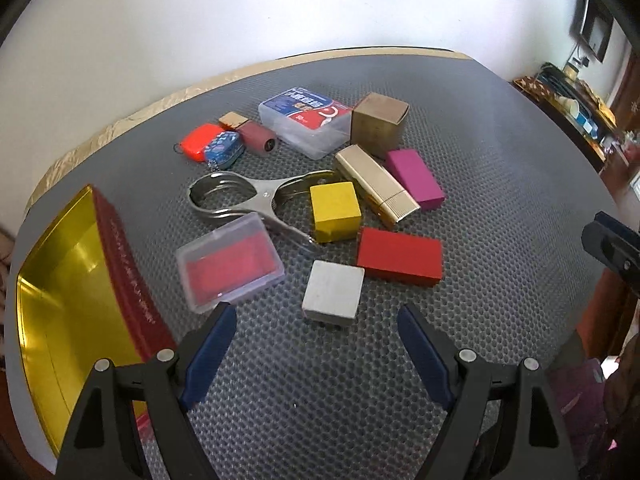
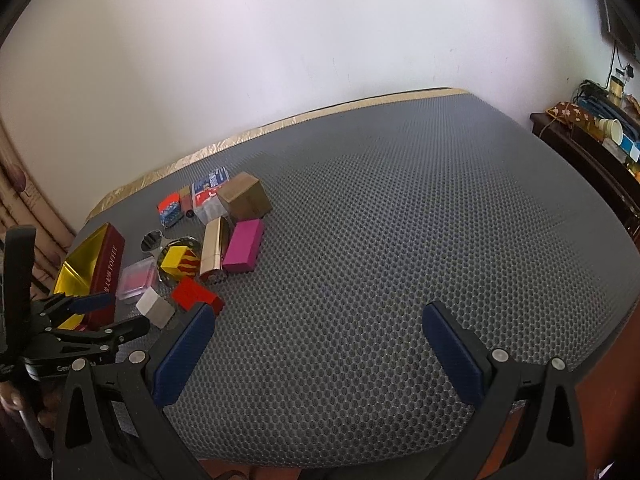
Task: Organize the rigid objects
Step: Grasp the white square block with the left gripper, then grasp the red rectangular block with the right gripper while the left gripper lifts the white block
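Note:
A cluster of small rigid objects lies on the grey mat: a grey cube (image 1: 333, 294), a red block (image 1: 400, 256), a yellow cube (image 1: 334, 211), a clear case with a red insert (image 1: 230, 262), a metal clamp (image 1: 248, 196), a gold case (image 1: 376, 184), a magenta block (image 1: 416, 178) and a brown box (image 1: 378, 124). An open red tin with a gold inside (image 1: 76, 296) stands at the left. My left gripper (image 1: 314, 312) is open and empty just in front of the grey cube. My right gripper (image 2: 318, 312) is open and empty over bare mat, right of the cluster (image 2: 200, 240).
At the far side lie a clear floss-pick box (image 1: 306, 120), a maroon cylinder (image 1: 258, 138), and orange (image 1: 196, 144) and blue (image 1: 222, 150) keychain pouches. A dark cabinet with clutter (image 2: 600, 148) stands beyond the table's right edge. A wall runs behind the table.

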Motion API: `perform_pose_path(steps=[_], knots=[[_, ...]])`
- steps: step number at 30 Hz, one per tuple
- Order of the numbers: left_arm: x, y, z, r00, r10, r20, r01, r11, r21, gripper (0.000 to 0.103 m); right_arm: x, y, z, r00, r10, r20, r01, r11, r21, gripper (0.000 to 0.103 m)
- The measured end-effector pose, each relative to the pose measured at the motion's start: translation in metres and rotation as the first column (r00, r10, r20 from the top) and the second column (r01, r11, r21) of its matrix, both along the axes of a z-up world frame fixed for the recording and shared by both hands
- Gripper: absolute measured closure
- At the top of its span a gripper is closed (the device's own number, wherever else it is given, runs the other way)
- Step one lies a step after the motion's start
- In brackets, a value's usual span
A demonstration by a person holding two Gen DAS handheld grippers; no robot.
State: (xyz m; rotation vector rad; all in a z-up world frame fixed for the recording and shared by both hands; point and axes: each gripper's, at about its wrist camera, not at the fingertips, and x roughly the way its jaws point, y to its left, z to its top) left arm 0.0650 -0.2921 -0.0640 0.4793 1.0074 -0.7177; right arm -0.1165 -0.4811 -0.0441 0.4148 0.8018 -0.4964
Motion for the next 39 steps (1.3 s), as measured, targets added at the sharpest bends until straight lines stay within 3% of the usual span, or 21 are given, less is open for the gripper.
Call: perform_pose_path(steps=[5, 7, 8, 9, 16, 20, 21, 23, 26, 29, 31, 32, 33, 39], knots=[[0.006, -0.003, -0.011, 0.999, -0.025, -0.031, 0.025, 1.0, 0.005, 0.019, 0.004, 0.002, -0.006, 0.999, 0.024, -0.025, -0.024, 1.0, 0.008, 0.0], [0.008, -0.001, -0.013, 0.997, -0.04, -0.061, 0.038, 0.999, -0.034, 0.038, 0.005, 0.002, -0.006, 0.999, 0.027, -0.031, -0.027, 1.0, 0.002, 0.0], [0.009, -0.001, -0.016, 0.995, -0.043, -0.087, 0.04, 0.999, -0.037, 0.068, 0.006, 0.002, -0.006, 0.999, 0.027, -0.033, -0.027, 1.0, -0.001, 0.0], [0.012, -0.003, -0.022, 0.991, -0.041, -0.124, 0.038, 0.999, -0.028, 0.073, 0.006, 0.001, -0.005, 0.999, 0.024, -0.035, -0.024, 1.0, -0.003, 0.0], [0.006, 0.01, -0.019, 0.99, -0.026, -0.138, 0.014, 0.997, -0.081, 0.073, 0.006, -0.001, -0.006, 0.999, 0.026, -0.037, -0.025, 0.999, 0.027, 0.0], [-0.011, 0.031, 0.003, 0.991, 0.013, -0.133, -0.032, 0.99, -0.139, 0.073, 0.016, 0.007, -0.003, 0.991, 0.13, -0.035, -0.128, 0.99, 0.065, 0.0], [-0.015, 0.038, 0.009, 0.992, 0.033, -0.123, -0.051, 0.988, -0.147, 0.073, 0.022, 0.012, -0.002, 0.968, 0.249, -0.014, -0.247, 0.965, 0.09, 0.0], [-0.019, 0.052, 0.019, 0.99, 0.066, -0.125, -0.087, 0.982, -0.17, 0.073, 0.037, 0.025, 0.001, 0.926, 0.377, -0.002, -0.374, 0.921, 0.111, 0.0], [-0.021, 0.073, 0.033, 0.986, 0.108, -0.126, -0.132, 0.971, -0.199, 0.073, 0.066, 0.046, -0.001, 0.817, 0.575, -0.041, -0.568, 0.815, 0.113, 0.0], [-0.025, 0.093, 0.048, 0.982, 0.148, -0.121, -0.173, 0.959, -0.225, 0.073, 0.086, 0.061, -0.009, 0.733, 0.674, -0.09, -0.665, 0.739, 0.113, 0.001], [-0.027, 0.109, 0.06, 0.981, 0.171, -0.097, -0.189, 0.953, -0.236, 0.073, 0.099, 0.067, -0.016, 0.684, 0.722, -0.099, -0.707, 0.691, 0.15, 0.013], [-0.029, 0.117, 0.065, 0.98, 0.181, -0.087, -0.197, 0.95, -0.241, 0.073, 0.104, 0.069, -0.02, 0.673, 0.731, -0.117, -0.715, 0.683, 0.152, 0.024], [-0.03, 0.123, 0.068, 0.978, 0.192, -0.082, -0.206, 0.948, -0.242, 0.073, 0.108, 0.072, -0.024, 0.662, 0.737, -0.137, -0.722, 0.676, 0.148, 0.027], [-0.034, 0.163, 0.08, 0.968, 0.242, -0.073, -0.253, 0.932, -0.261, 0.073, 0.129, 0.08, -0.032, 0.625, 0.762, -0.168, -0.742, 0.647, 0.173, 0.027]])
